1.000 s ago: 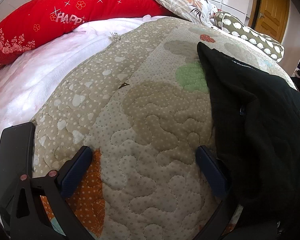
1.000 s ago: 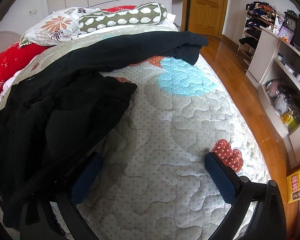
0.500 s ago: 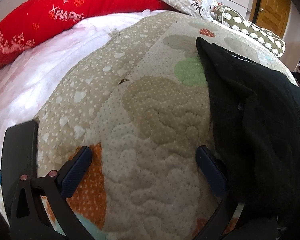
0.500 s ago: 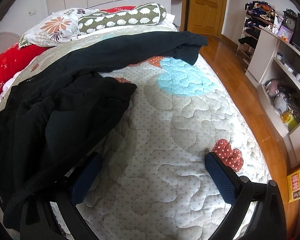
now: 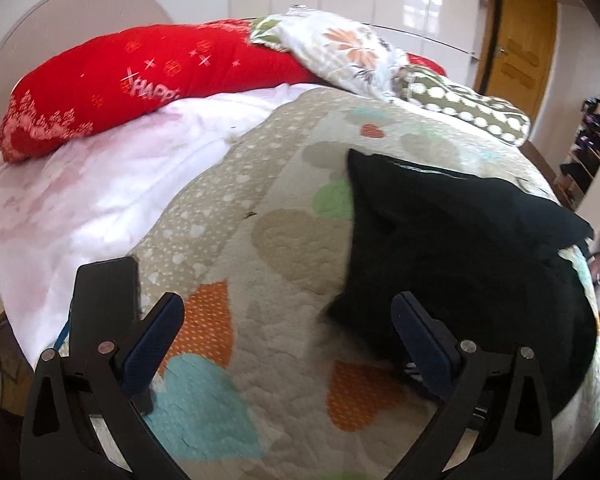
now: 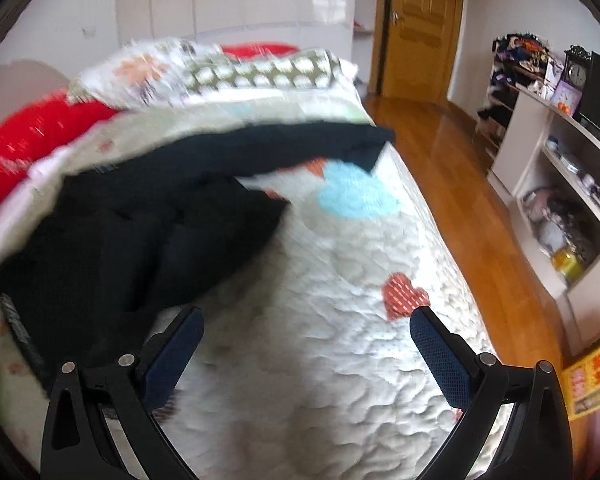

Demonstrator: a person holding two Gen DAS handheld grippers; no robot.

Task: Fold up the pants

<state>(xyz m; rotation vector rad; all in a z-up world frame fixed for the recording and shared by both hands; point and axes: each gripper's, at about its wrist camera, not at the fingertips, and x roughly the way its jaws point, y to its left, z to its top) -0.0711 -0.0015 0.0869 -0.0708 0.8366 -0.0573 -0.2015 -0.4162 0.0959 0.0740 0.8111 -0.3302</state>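
Black pants (image 5: 460, 248) lie crumpled on a quilted bedspread (image 5: 260, 248). In the right wrist view the pants (image 6: 148, 232) fill the left side, with one leg stretched toward the bed's far right edge. My left gripper (image 5: 288, 320) is open and empty above the quilt, with the pants' near edge beside its right finger. My right gripper (image 6: 306, 330) is open and empty above bare quilt (image 6: 340, 320), to the right of the pants.
A red pillow (image 5: 120, 84), a floral pillow (image 5: 340, 52) and a dotted bolster (image 5: 468, 112) lie at the bed's head. A white blanket (image 5: 80, 208) is at left. Wooden floor (image 6: 460, 184), shelves (image 6: 560, 184) and a door (image 6: 420, 28) are on the right.
Both grippers have pulled back and risen from the bed, so more of the room shows. Both stay open and empty. The pants have not moved.
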